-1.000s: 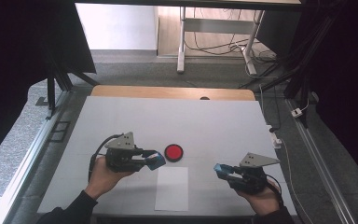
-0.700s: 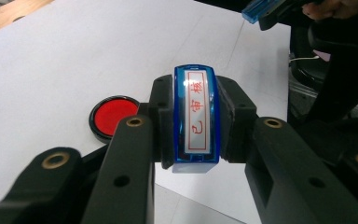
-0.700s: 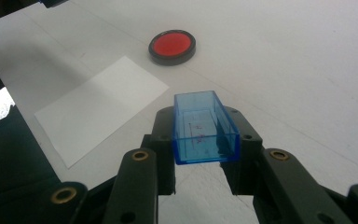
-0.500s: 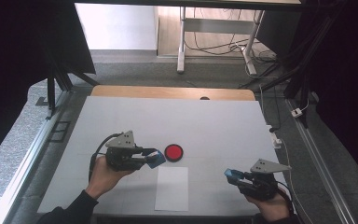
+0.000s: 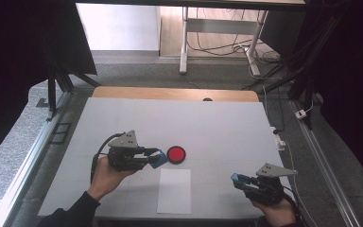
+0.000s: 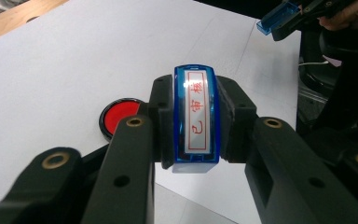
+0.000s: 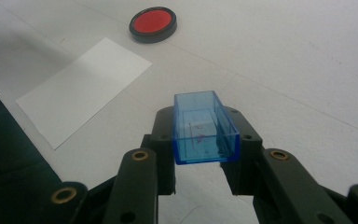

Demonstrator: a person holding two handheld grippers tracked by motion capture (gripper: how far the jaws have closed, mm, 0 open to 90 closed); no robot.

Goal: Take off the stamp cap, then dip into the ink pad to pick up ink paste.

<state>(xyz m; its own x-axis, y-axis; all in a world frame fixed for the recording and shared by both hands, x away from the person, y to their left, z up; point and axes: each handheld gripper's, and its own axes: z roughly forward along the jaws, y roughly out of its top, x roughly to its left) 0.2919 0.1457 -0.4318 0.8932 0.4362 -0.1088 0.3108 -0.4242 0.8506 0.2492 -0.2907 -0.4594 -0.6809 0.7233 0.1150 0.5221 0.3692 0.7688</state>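
Red ink pad just beside left tongs clamping stamp; right tongs clamp blue cap (paper between).

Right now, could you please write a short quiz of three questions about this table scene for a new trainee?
1. True or false: the left gripper is shut on a blue stamp whose face with red characters points at its camera.
2. What does the right gripper hold? A) a red ink pad B) a clear blue cap C) a sheet of paper
3. Name the flat white thing lying on the table between the two hands, nearer the person than the round red ink pad.

Key
1. True.
2. B: the clear blue cap, its open hollow facing up.
3. The sheet of white paper.
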